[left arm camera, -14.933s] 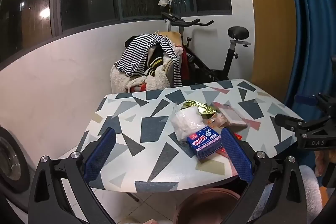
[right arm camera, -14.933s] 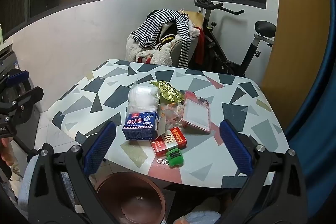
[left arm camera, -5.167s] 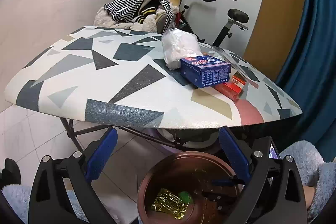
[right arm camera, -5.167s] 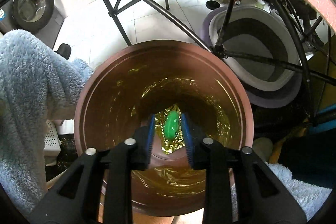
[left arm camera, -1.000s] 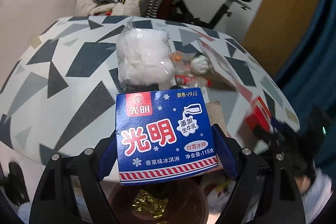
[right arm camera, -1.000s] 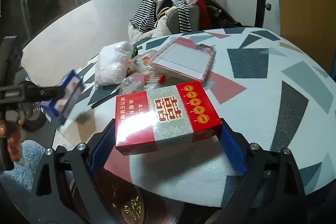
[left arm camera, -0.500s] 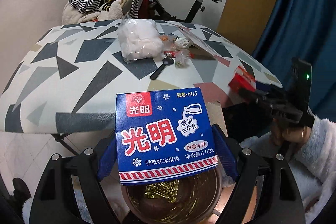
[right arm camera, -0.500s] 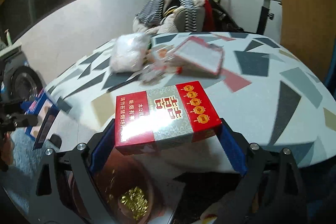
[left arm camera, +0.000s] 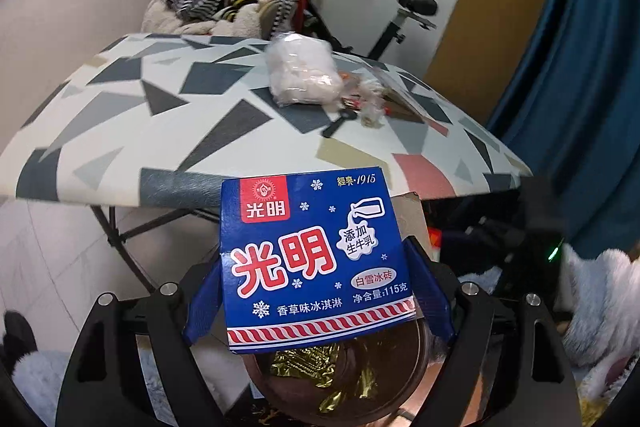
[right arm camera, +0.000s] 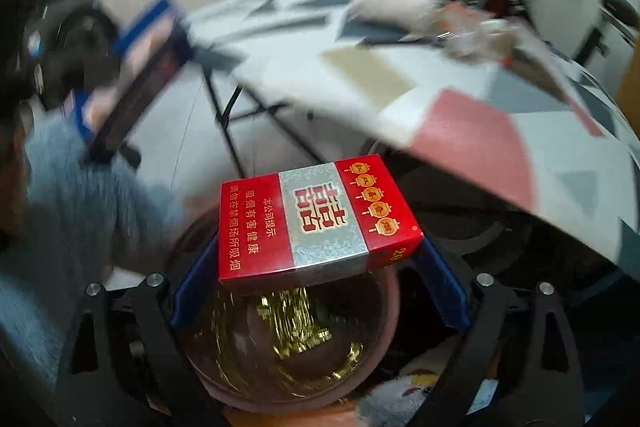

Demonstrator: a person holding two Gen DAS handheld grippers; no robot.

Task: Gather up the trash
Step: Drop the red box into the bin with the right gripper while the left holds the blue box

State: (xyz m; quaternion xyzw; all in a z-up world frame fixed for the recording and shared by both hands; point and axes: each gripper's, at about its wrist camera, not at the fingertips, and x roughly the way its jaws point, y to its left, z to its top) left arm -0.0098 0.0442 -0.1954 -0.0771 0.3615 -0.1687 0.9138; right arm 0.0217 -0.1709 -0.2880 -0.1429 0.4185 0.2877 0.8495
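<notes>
Two cartons ride above our round brown bin (right arm camera: 296,347), poised for dropping: left gripper (left arm camera: 316,303) clamps the blue ice-cream box (left arm camera: 316,259), right gripper (right arm camera: 320,283) clamps the red cigarette pack (right arm camera: 316,219). More litter lies on the patterned table (left arm camera: 132,131).

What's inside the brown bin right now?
Crumpled gold foil lies at the bottom of the brown bin. The red cigarette pack held above covers the far part, so anything there stays hidden.

Dim indoor light; fisheye bends the edges. The right wrist view smears with motion blur, left stays sharper.
</notes>
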